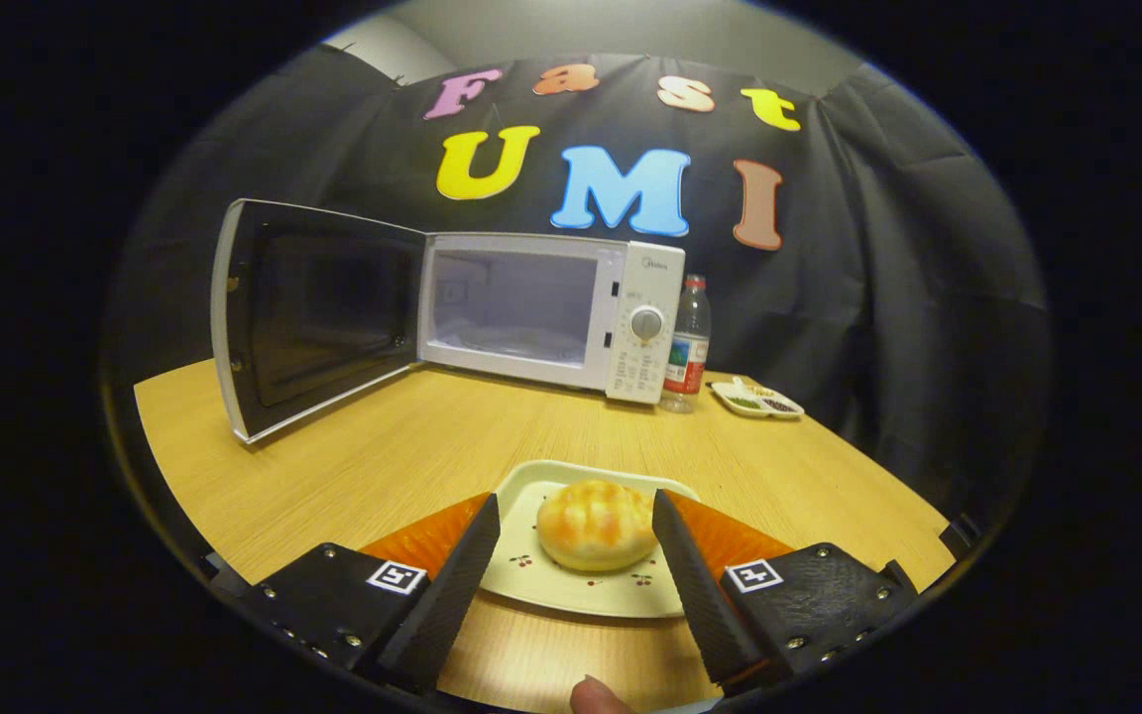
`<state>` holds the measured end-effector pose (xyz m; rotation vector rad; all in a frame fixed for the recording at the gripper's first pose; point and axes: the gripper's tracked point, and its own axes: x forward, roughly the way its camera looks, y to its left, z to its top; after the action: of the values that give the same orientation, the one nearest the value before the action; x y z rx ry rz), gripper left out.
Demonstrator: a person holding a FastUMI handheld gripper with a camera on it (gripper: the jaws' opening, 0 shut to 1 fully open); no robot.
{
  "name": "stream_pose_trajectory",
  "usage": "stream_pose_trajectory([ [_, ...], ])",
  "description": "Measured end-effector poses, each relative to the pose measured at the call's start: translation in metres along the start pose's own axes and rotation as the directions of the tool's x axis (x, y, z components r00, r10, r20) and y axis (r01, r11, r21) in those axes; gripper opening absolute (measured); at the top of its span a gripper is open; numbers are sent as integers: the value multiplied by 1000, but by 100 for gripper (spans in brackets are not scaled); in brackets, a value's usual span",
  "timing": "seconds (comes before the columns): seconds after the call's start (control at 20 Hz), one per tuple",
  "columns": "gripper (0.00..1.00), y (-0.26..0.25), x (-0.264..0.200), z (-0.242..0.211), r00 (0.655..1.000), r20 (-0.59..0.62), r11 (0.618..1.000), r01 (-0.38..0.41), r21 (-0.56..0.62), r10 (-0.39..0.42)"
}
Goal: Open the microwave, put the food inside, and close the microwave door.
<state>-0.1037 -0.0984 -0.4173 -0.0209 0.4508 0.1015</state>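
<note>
Now pick-up step: gripper [576,516] fingers spread apart, straddling bun [596,524] on plate [581,593], no contact visible. Microwave [541,309] beyond plate, door [308,312] already open. Next likely: close on food, carry into microwave cavity.

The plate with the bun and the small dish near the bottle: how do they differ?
The plate lies between the open gripper's fingers; the dish lies far beyond them, right of the bottle. The plate carries one bun; the dish holds small dark and green bits in compartments. The plate looks larger, though it is nearer. Both are pale and rest on the table.
</note>
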Motion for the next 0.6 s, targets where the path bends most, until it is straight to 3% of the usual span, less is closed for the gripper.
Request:
stream_pose_trajectory([
  [0.1,94,-8,9,-14,997,-79,997,5,74,1],
  [0.2,95,2,15,-28,986,-155,988,-31,149,54],
  [0.35,96,3,16,-24,986,-151,989,-49,141,71],
  [0.6,75,3,17,-19,986,-134,985,-81,153,102],
])
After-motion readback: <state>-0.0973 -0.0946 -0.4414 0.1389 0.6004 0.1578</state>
